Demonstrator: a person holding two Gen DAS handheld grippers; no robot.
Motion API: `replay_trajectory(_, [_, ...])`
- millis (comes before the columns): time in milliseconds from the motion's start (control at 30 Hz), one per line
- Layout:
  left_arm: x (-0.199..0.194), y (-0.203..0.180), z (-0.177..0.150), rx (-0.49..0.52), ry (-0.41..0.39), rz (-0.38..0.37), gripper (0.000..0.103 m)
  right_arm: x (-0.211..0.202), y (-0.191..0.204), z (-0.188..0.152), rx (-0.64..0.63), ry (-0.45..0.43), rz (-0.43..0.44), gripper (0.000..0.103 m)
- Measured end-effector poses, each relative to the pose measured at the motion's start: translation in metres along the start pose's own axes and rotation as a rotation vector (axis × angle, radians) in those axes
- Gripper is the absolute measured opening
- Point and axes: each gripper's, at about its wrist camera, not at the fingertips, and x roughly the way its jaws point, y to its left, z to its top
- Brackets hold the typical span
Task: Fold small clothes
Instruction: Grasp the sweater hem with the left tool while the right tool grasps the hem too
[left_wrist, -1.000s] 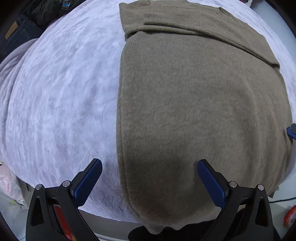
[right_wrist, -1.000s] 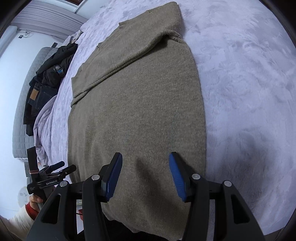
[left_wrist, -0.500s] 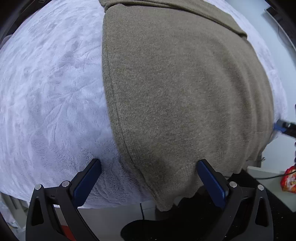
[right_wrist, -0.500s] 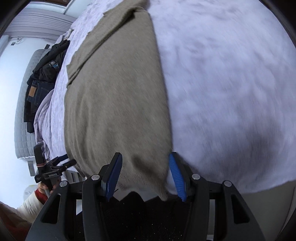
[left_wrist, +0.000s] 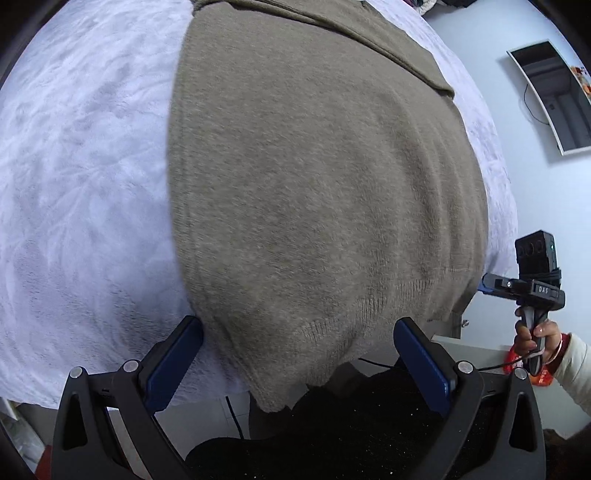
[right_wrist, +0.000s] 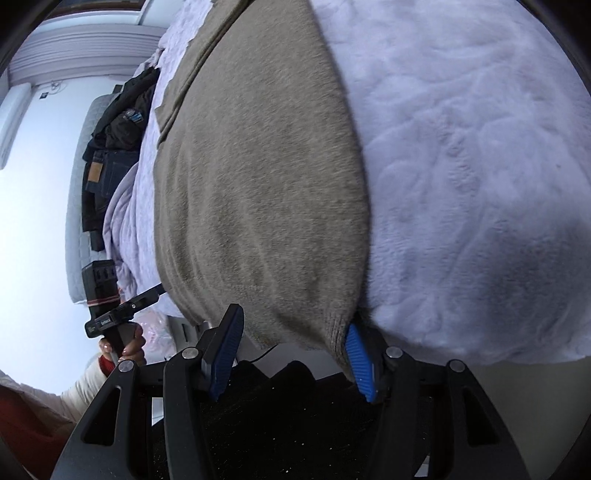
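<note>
A taupe knit sweater (left_wrist: 317, 177) lies flat on a pale lilac fleece blanket (left_wrist: 81, 177), sleeves folded across the far end. Its ribbed hem hangs over the near edge of the bed. My left gripper (left_wrist: 297, 354) is open, its blue pads on either side of the hem's left corner. My right gripper (right_wrist: 291, 354) is open at the hem's right corner of the sweater (right_wrist: 266, 177), the cloth draping between its pads; the right pad (right_wrist: 360, 363) touches the hem edge. Each gripper shows in the other's view, the right one (left_wrist: 532, 288) and the left one (right_wrist: 118, 314).
Dark clothes and jeans (right_wrist: 110, 140) are piled at the far side of the bed. A grey padded headboard (right_wrist: 75, 206) stands behind them. A wall-mounted screen (left_wrist: 554, 92) is on the right. Black fabric (left_wrist: 369, 424) fills the space below the bed edge.
Both grippers have dropped down and back to the sweater's hem at the bed edge. The right gripper now has the hem corner between its pads.
</note>
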Motion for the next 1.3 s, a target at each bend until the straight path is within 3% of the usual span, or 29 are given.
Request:
replay_trajectory(300, [0.024,-0.041,0.02,0.014,0.008,-0.032,0.099,0.021,0.006,0.009,0.008,0.005,0.075,0.059])
replay_trajectory(333, [0.024,-0.045,0.019,0.015,-0.006,-0.01,0.092,0.023,0.006,0.01,0.017,0.005,0.083,0.059])
replay_trajectory(400, [0.026,-0.044,0.021,0.014,0.003,0.051,0.058,0.026,0.006,0.01,0.046,0.012,0.096,0.059])
replay_trajectory(433, [0.026,-0.042,0.022,0.006,0.003,0.067,0.05,0.026,0.006,0.011,0.075,0.017,0.108,0.056])
replay_trajectory(500, [0.024,-0.036,0.024,-0.014,0.009,0.056,0.022,0.025,0.004,0.013,0.109,0.017,0.147,0.03])
replay_trajectory(533, [0.02,-0.032,0.026,-0.033,0.012,0.029,0.019,0.026,0.006,0.014,0.116,0.022,0.162,0.015])
replay_trajectory(600, [0.014,-0.028,0.028,-0.05,0.008,0.0,0.014,0.025,0.011,0.017,0.111,0.02,0.198,0.015])
replay_trajectory(767, [-0.015,-0.027,0.036,-0.109,-0.045,-0.091,0.014,0.018,0.036,0.028,0.102,-0.008,0.373,0.015])
replay_trajectory(933, [-0.053,-0.025,0.062,-0.166,-0.158,-0.151,0.014,0.008,0.064,0.052,0.099,-0.073,0.533,0.015])
replay_trajectory(1100, [-0.09,-0.033,0.114,-0.115,-0.303,-0.165,0.014,-0.001,0.095,0.099,0.058,-0.139,0.663,0.015])
replay_trajectory(1300, [-0.105,-0.032,0.204,-0.099,-0.451,-0.128,0.014,-0.018,0.125,0.183,-0.027,-0.185,0.711,0.015])
